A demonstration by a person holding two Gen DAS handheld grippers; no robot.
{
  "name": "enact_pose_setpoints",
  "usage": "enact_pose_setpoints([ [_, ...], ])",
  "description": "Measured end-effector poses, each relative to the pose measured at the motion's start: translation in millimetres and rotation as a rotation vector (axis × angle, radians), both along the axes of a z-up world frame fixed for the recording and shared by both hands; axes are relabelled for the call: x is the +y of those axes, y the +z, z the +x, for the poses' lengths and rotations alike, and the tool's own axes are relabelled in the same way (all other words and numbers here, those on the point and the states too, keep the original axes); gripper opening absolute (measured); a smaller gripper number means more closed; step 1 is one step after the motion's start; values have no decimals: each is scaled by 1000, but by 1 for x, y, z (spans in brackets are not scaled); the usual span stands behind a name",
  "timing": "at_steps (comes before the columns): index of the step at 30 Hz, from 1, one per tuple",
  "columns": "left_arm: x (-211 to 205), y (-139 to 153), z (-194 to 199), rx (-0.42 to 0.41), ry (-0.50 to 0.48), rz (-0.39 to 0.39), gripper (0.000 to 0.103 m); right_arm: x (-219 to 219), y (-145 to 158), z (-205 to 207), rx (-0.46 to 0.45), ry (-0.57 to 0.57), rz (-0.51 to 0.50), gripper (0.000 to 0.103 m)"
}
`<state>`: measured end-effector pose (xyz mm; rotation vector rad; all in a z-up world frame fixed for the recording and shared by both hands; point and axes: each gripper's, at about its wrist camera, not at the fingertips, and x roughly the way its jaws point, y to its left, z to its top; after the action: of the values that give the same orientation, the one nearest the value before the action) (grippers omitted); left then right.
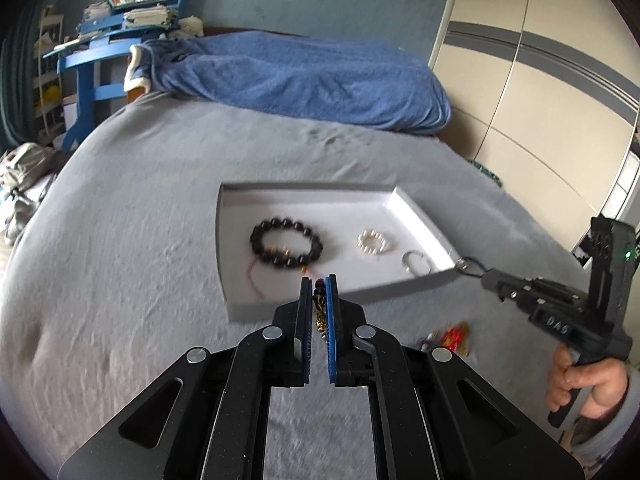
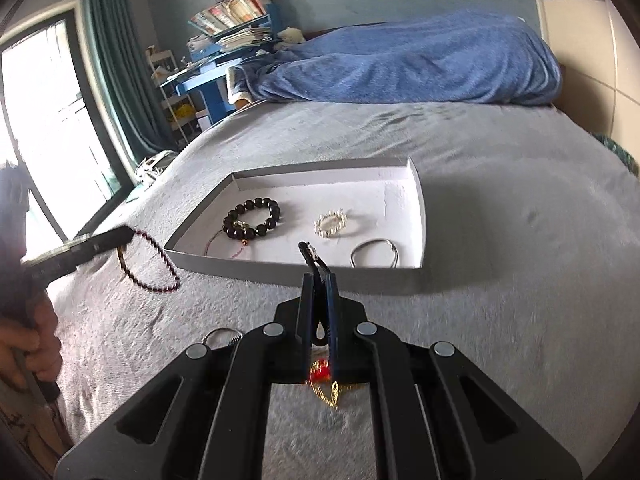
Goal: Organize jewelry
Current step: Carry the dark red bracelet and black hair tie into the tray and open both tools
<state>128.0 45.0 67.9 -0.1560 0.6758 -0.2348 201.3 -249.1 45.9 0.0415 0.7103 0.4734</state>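
A white tray [image 1: 416, 204] lies on the grey bed and holds a black bead bracelet [image 1: 286, 247], a pearl bracelet [image 1: 373, 243] and a thin silver bangle [image 1: 416, 262]. My left gripper [image 1: 319, 280] is shut on a dark bead necklace [image 2: 150, 264], just short of the tray's near rim; the strand hangs onto the bed in the right wrist view. My right gripper [image 2: 319, 278] is shut on a black clasp piece [image 2: 310, 254], held at the tray's near edge [image 2: 280, 274]. It also shows in the left wrist view [image 1: 466, 265] by the tray's right corner.
A red and gold ornament [image 1: 450, 338] lies on the bed near the tray, also under my right gripper [image 2: 322, 376]. A metal ring [image 2: 220, 336] lies beside it. A blue blanket [image 1: 304, 76] is heaped at the far end. Wardrobe doors [image 1: 540, 92] stand to the right.
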Motion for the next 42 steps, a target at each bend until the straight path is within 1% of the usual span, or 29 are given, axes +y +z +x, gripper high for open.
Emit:
enact_pose_setpoints([
  [5,-3,11,14,-18,-7,-1,7,6,4,16,-11,24,-20,6],
  [9,-3,14,26,-19,-11,-12,7,10,3,29,-8,33,-27,6],
  [19,-20,15,58,-36,-62,40,7,27,-3,56,-4,64,-54,6],
  [29,-40,-3,82,-19,-111,52,7,43,-19,79,12,86,-91,6],
  [38,-49,-36,90,48,-124,100,7,48,-39,93,53,73,-133,6],
  [42,-47,-45,92,74,-116,114,7,46,-47,97,75,60,-145,6],
])
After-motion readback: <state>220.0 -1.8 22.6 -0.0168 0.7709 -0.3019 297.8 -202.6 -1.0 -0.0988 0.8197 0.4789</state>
